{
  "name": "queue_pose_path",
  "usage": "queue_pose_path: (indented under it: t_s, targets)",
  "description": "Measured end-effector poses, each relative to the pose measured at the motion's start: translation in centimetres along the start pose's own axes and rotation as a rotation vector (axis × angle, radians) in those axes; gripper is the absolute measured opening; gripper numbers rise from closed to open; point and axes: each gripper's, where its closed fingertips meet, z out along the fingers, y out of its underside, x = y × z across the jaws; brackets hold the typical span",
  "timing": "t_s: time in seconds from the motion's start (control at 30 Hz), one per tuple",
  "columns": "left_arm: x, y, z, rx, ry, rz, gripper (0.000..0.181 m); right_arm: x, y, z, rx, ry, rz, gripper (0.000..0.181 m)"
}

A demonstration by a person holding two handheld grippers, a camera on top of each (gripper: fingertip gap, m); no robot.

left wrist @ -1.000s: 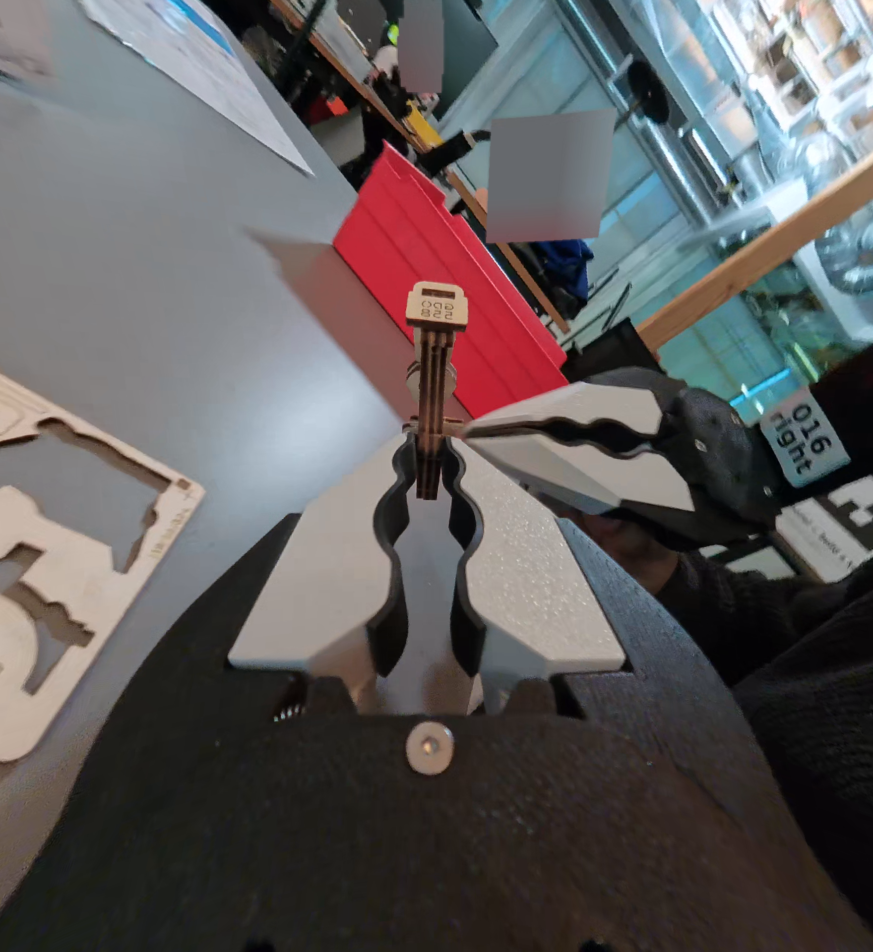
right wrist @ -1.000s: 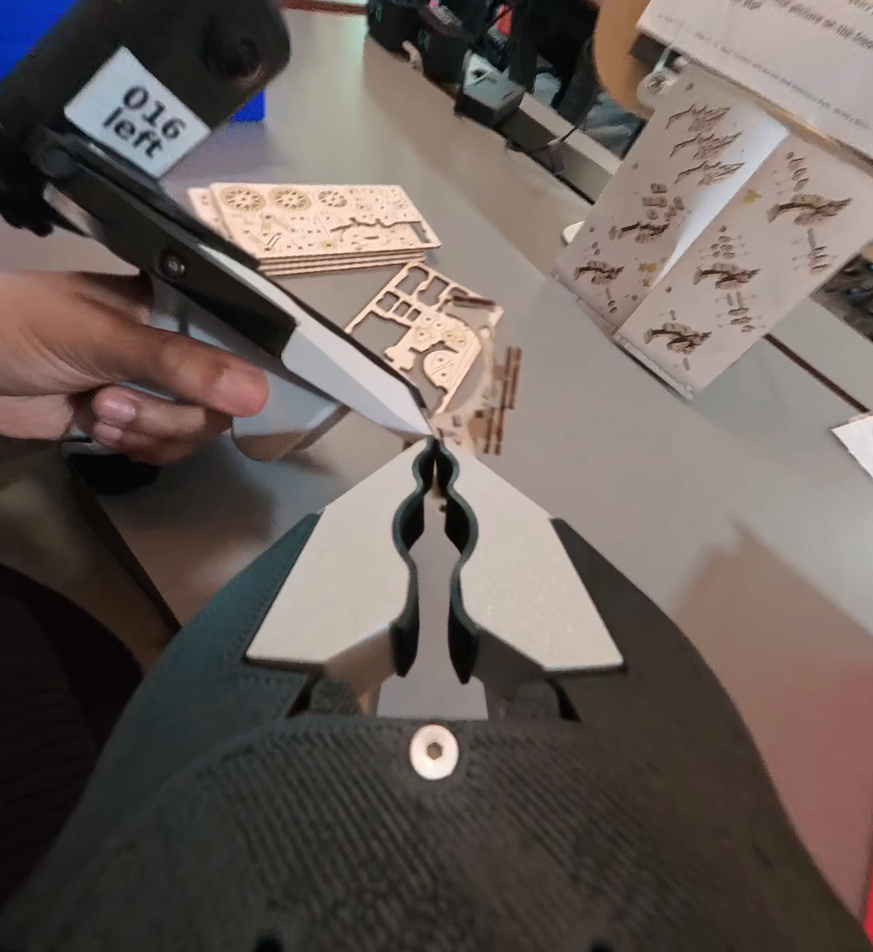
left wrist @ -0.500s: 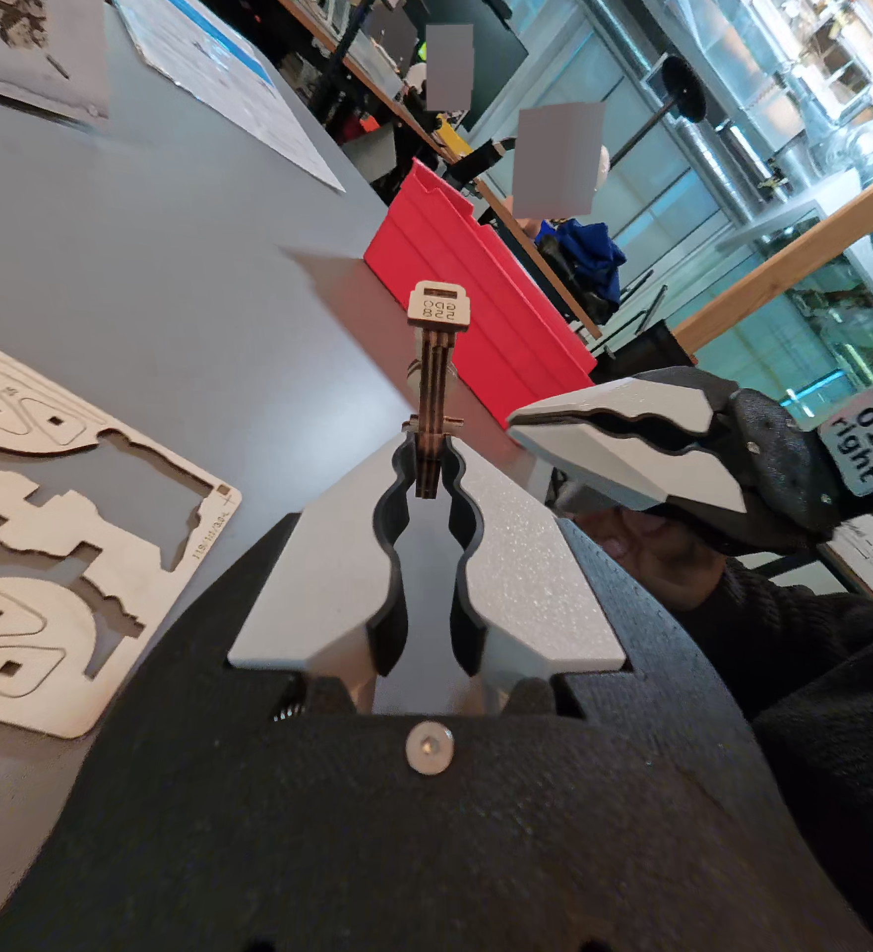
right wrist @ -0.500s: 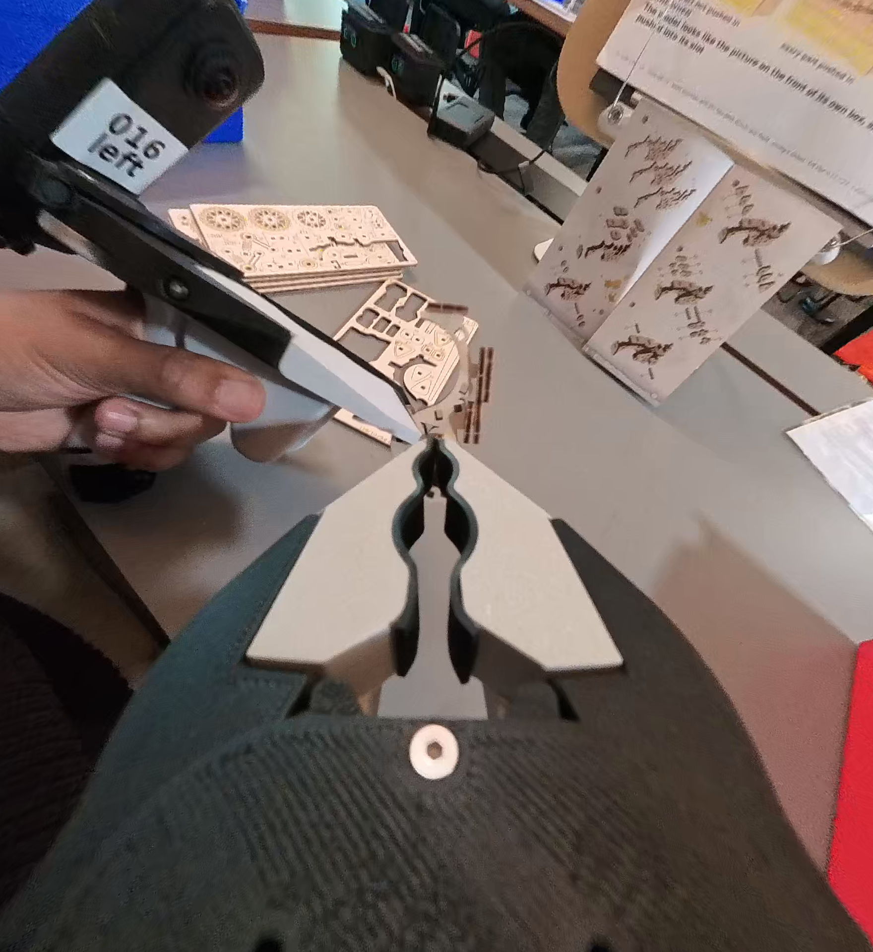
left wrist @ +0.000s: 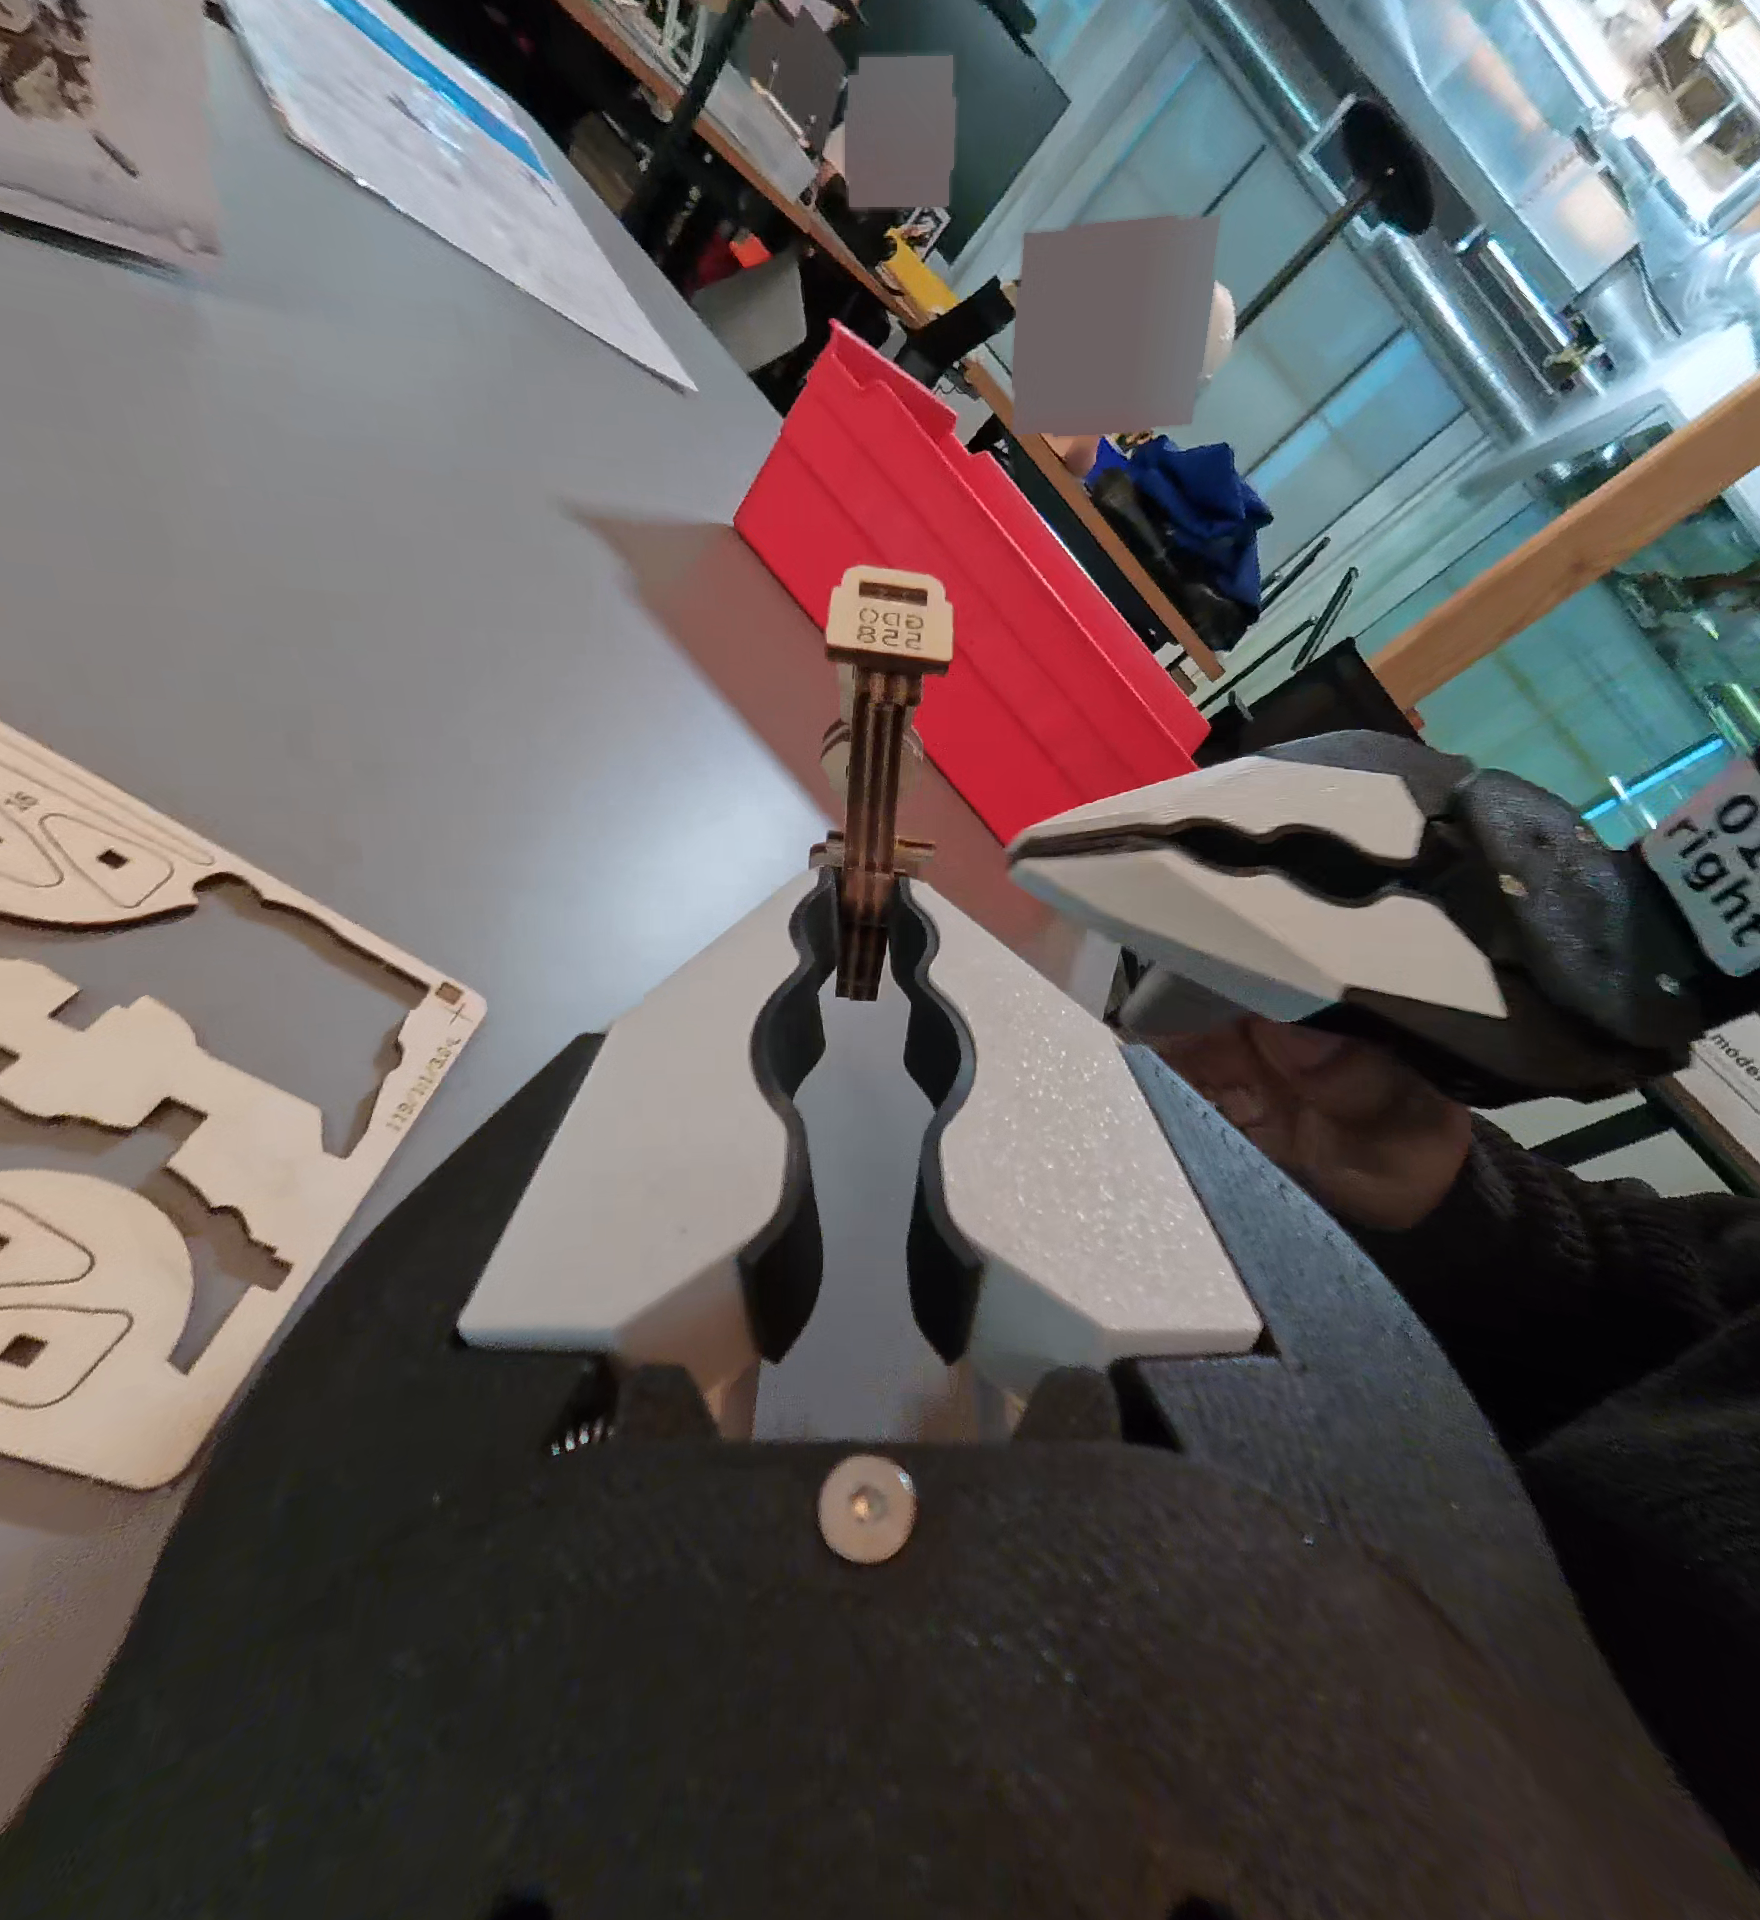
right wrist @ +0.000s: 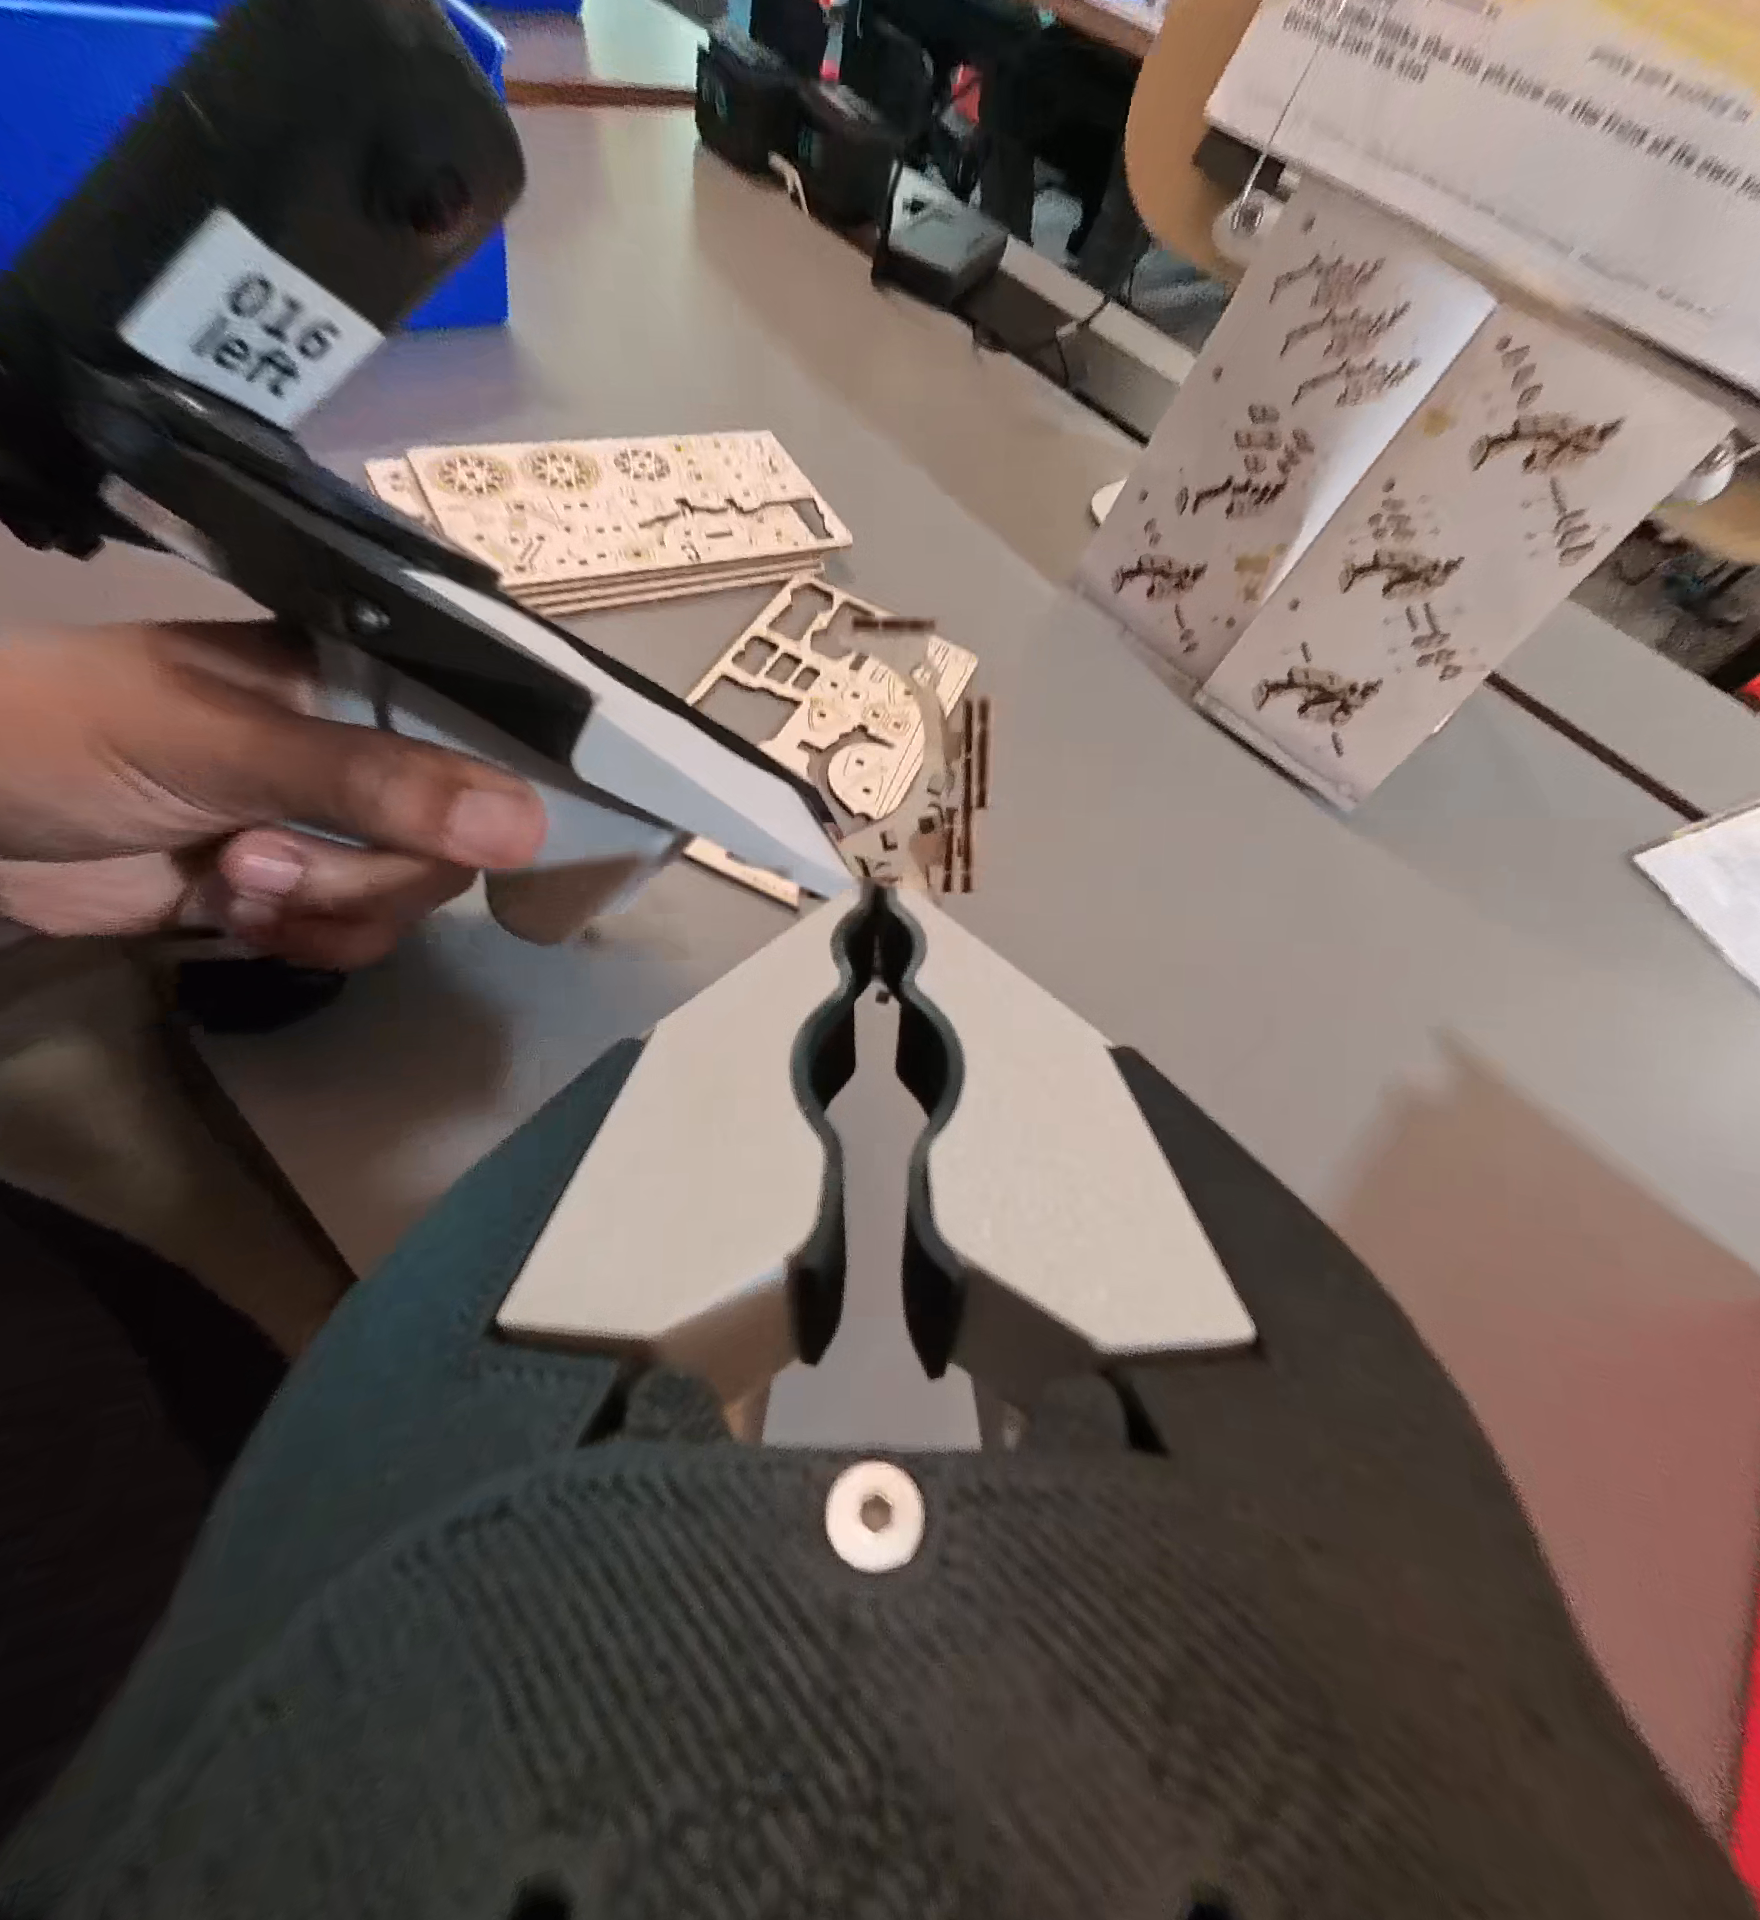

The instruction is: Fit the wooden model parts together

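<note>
Wooden model part point(left wrist: 881, 790): layered slat assembly, long axis running out toward 12 o'clock from the left gripper point(left wrist: 863, 914), whose fingers are clamped on its lower end. Right gripper point(left wrist: 1037, 868): at 3 o'clock, just beside the part, tips together, seemingly empty though blurred. Punched wooden sheet point(left wrist: 128, 1091): at 9 o'clock on the grey table point(left wrist: 356, 582).

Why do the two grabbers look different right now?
The left gripper has its jaws shut on a wooden model part that sticks up from the tips; the right gripper has jaws shut too, but seems to hold nothing. The left one points up at the camera's front; the right one lies sideways beside it. Both have grey fingers and black bodies.
</note>
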Motion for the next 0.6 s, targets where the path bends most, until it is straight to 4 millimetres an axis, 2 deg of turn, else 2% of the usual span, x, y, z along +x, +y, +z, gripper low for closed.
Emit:
queue_pose_path:
  t_s: [0.17,0.33,0.5,0.6]
  targets:
    - [-1.0,-0.3,-0.1,0.016,0.024,-0.120,0.008,-0.2,-0.3,-0.2,0.026,0.022,-0.057,0.000]
    - [-0.5,0.0,-0.1,0.018,0.200,-0.442,0.007,0.5,-1.6,-0.8,0.143,0.100,-0.140,0.000]
    - [0.4,0.0,0.0,0.008,0.258,-0.468,0.007,-0.4,-1.1,0.0,0.159,0.043,-0.117,0.000]
    - [0.5,-0.1,-0.1,0.018,0.276,-0.481,0.007,-0.3,-1.2,0.0,0.189,0.028,-0.086,0.000]
